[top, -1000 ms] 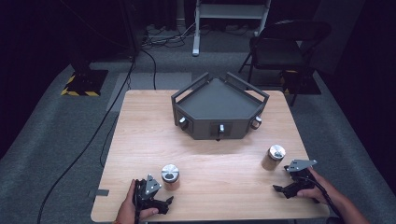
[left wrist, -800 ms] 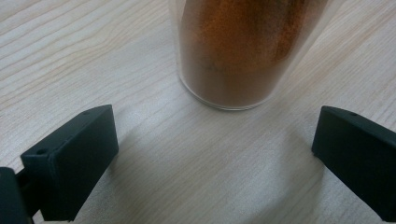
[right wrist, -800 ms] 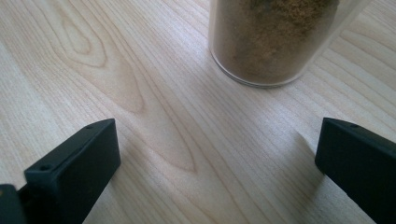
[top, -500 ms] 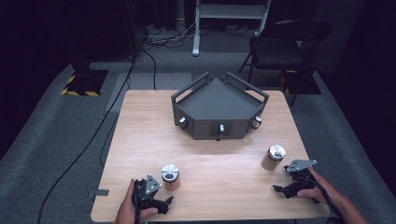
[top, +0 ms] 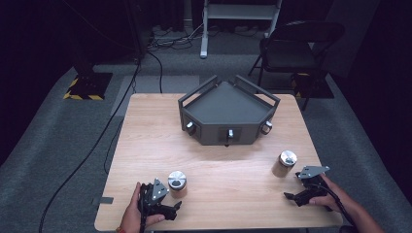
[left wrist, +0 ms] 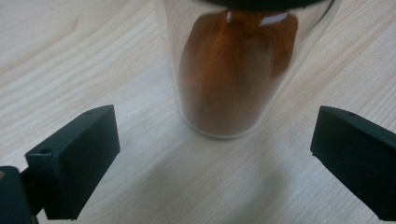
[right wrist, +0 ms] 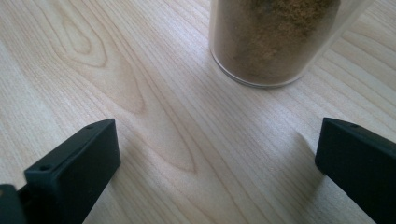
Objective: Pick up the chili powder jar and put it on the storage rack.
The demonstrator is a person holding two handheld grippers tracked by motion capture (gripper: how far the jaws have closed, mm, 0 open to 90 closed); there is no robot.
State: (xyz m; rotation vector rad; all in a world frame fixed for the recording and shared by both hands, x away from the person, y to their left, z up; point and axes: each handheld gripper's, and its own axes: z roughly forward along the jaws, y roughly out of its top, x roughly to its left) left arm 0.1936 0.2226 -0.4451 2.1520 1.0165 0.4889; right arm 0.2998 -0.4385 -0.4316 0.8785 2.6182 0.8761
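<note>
High view first: two spice jars stand upright on the tabletop in front of the dark tray (top: pixel 228 104) — one to its front left, one to its front right. The left gripper (top: pixel 160 204) sits just beside the reddish-spice jar (top: pixel 177 183), on the side away from the tray; the right gripper (top: pixel 306 189) lies just past the tan-spice jar (top: pixel 284 163), outward from the tray. In the left gripper view the reddish-spice jar (left wrist: pixel 233 70) stands straight ahead between wide-spread fingers (left wrist: pixel 74 158), not yet touched. The tan-spice jar (right wrist: pixel 280 42) sits ahead and off toward one finger — fingers (right wrist: pixel 74 163) wide too. Each hand looks nearest its own jar, so a forward push should come next.
</note>
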